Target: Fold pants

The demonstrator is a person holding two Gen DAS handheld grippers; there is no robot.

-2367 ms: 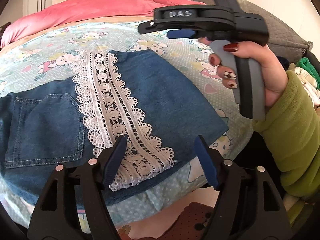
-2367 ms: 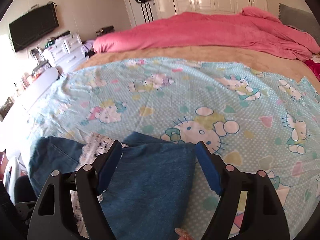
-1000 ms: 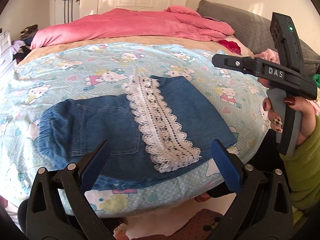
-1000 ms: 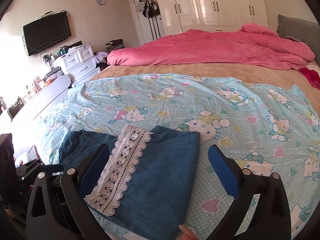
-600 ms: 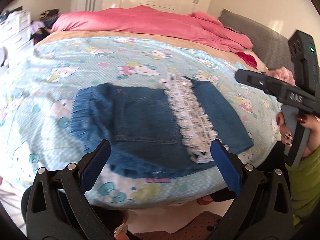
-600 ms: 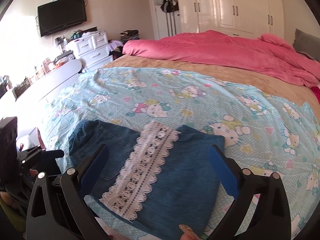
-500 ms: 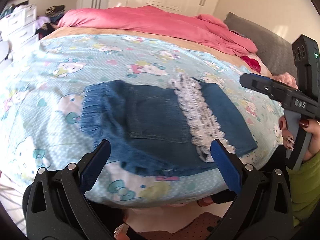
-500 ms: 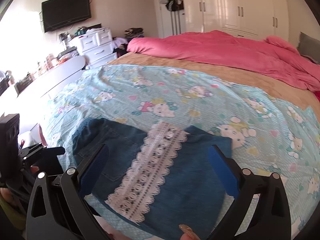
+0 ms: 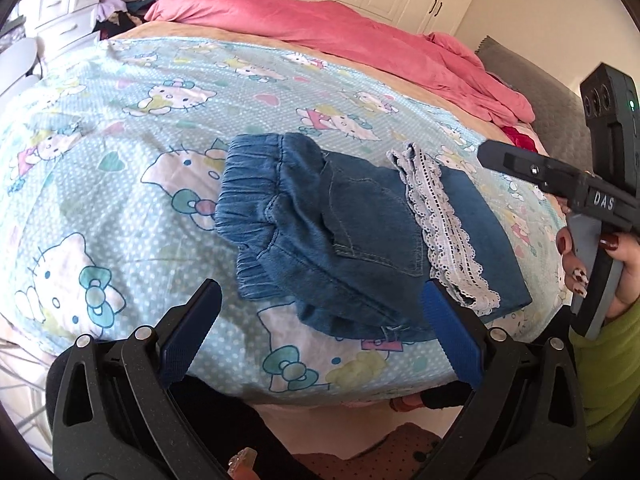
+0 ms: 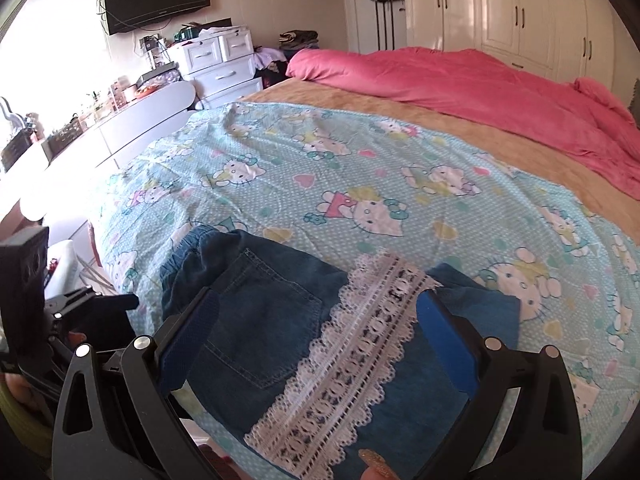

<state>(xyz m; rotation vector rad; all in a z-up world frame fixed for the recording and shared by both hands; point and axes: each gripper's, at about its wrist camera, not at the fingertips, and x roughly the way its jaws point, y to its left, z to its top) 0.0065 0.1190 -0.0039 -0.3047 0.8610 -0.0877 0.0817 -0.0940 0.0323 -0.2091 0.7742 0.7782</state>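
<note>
Both tongs stood wide open and held nothing: the left gripper point(image 9: 320, 332) hung past the bed's near edge, the right gripper point(image 10: 316, 344) above the folded pants point(image 9: 340, 236). The pants lay near that edge on the cartoon sheet point(image 9: 120, 128), with bare sheet beyond them up to the pink duvet point(image 10: 480, 80).

We note the pants point(image 9: 344, 236) are blue denim, folded over on themselves into a compact bundle lying flat near the front edge of the bed. A gathered elastic waistband point(image 9: 256, 196) sits bunched at one end, slightly rumpled and raised. A stitched back pocket point(image 10: 264, 320) faces up in the middle. A band of white lace trim point(image 10: 344, 364) runs across the denim beside the pocket; past it we see a smooth, flat denim panel point(image 9: 484, 232) forming the other end. We see the same layout in both views.
</note>
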